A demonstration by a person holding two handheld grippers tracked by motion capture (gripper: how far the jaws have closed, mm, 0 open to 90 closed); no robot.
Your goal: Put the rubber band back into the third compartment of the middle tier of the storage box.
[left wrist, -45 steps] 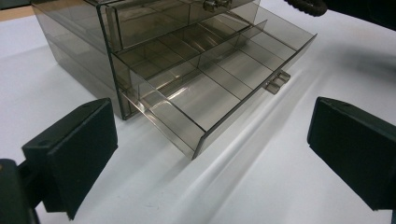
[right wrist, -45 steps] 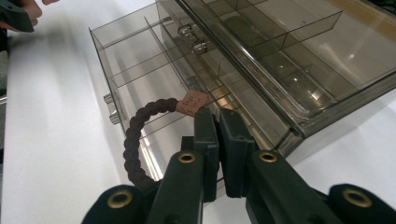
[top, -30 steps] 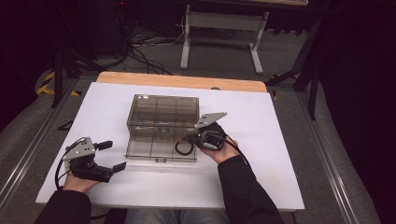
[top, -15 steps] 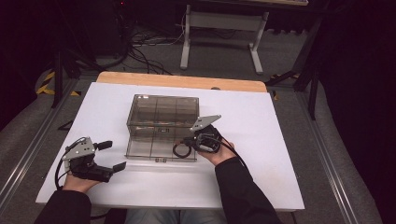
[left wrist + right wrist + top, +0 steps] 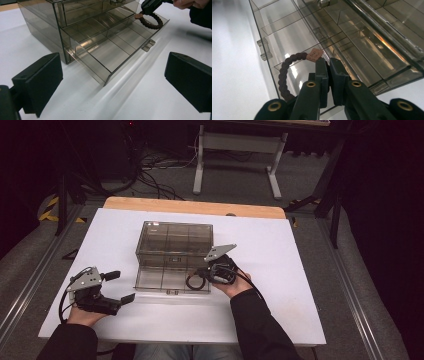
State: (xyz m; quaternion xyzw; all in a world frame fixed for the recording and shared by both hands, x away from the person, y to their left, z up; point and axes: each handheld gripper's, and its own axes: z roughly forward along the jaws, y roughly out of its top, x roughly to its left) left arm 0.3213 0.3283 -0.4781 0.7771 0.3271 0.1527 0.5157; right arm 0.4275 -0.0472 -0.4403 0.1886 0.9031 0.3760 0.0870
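Right gripper view: fingers (image 5: pixel 329 65) pinch dark braided bracelet (image 5: pixel 284 77) bearing a copper tag

**A dim lab set up for recording**

This looks like a lab or test room, not a home. A white counter (image 5: pixel 280 285) with a bare wooden strip (image 5: pixel 195 207) along its far edge stands on grey carpeted floor (image 5: pixel 350 195), with metal rails (image 5: pixel 30 285) running along both of its sides. Behind it, loose black cables (image 5: pixel 150 170) lie tangled on the floor beside the white legs of a metal stand (image 5: pixel 237 150). Yellow-and-black hazard tape (image 5: pixel 50 210) marks the floor at the left. The surroundings are dark, with black equipment frames (image 5: pixel 62 185) standing around, while the counter itself is brightly lit.
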